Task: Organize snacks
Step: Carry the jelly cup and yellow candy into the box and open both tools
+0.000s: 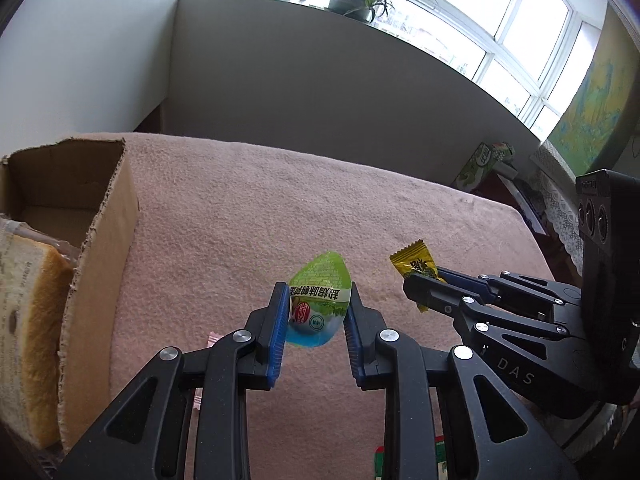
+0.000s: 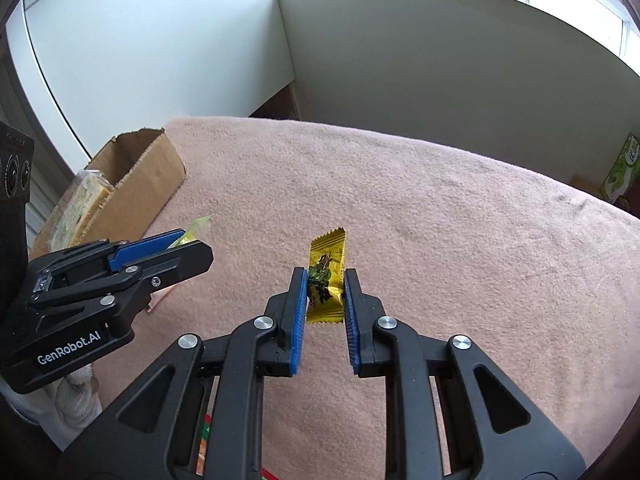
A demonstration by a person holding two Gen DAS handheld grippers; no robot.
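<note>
The box lies at ten o'clock from the left gripper, the nearer one, which is clamped on a glossy, egg-shaped green pouch held clear of the fuzzy pink cloth. The right gripper pinches a crinkly gold sachet, long axis toward twelve. The corrugated box already holds wrapped cake.
</note>
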